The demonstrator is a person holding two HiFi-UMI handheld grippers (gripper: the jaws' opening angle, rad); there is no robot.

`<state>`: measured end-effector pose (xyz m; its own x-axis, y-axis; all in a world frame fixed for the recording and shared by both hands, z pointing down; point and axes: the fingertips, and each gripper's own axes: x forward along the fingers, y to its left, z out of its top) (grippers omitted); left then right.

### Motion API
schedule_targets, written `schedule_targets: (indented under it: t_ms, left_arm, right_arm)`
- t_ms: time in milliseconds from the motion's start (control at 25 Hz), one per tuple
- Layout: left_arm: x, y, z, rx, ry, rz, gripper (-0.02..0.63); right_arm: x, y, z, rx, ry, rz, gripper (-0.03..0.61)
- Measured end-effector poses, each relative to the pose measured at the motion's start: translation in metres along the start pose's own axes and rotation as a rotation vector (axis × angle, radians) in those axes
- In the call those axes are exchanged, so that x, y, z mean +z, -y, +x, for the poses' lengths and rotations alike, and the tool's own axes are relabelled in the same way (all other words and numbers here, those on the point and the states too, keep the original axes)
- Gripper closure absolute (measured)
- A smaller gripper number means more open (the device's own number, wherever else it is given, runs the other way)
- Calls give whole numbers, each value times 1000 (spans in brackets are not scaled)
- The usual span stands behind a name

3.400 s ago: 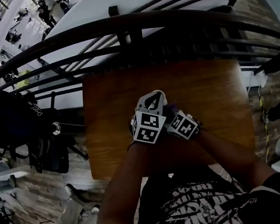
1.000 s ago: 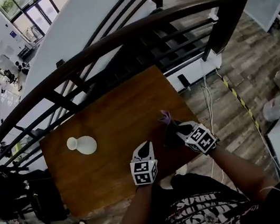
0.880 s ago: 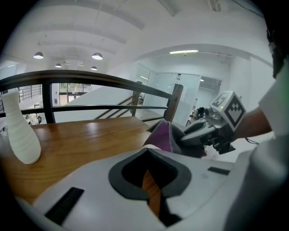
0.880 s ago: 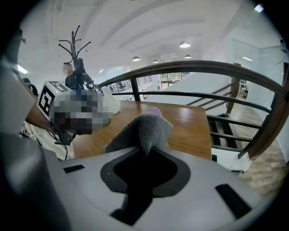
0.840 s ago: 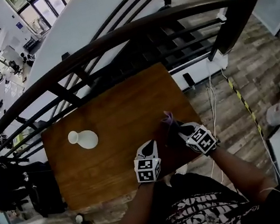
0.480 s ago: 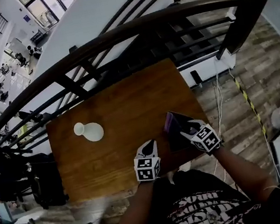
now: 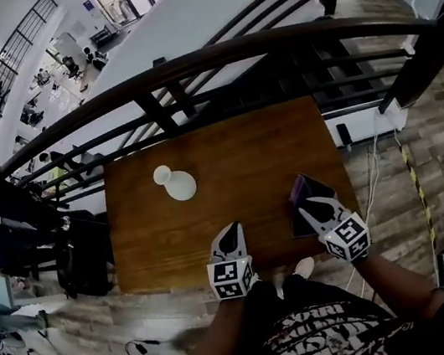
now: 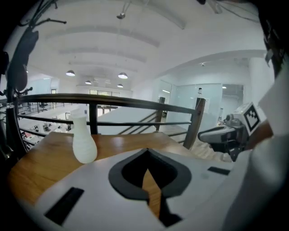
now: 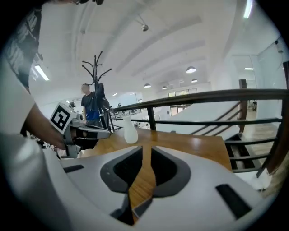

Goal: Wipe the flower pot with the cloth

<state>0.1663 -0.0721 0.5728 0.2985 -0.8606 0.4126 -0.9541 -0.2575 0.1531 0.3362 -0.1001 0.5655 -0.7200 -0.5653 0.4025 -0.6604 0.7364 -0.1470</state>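
Observation:
A white flower pot (image 7: 174, 182), shaped like a small vase, stands upright on the left part of the wooden table (image 7: 226, 150). It also shows in the left gripper view as the pot (image 8: 84, 143) and in the right gripper view as the pot (image 9: 130, 131). A dark purple cloth (image 7: 302, 195) lies flat on the table's right side. My right gripper (image 7: 313, 211) hovers at the cloth's near edge. Its jaws have just been closing, a narrow gap is left, and nothing is between them. My left gripper (image 7: 229, 232) is shut and empty at the table's near edge, well short of the pot.
A dark curved railing (image 7: 225, 53) runs just behind the table's far edge, with a drop to a lower hall beyond. Dark bags on a stand (image 7: 18, 225) crowd the left. Cables (image 7: 371, 180) lie on the plank floor at the right.
A second ago the right gripper held the cloth bunched at its tips. The cloth now lies spread on the table, released. Both grippers have pulled back toward the near edge. The pot has not moved.

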Motion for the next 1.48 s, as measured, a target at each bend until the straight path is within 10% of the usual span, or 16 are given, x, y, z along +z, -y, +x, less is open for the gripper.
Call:
schedule_targets:
  t_ms: [440,1200,1480]
  left_arm:
    - [107,-1,-64,33,293,64,615]
    - [96,12,-28,-50,255,73,615]
    - [102,-41,-75,-62,258,65,615]
  right_arm:
    - [134,-81,-4,-20,358,-77,580]
    - [112,-71,19,-74,284,-86,580]
    - [130,-137,47,-64,250,-97,580]
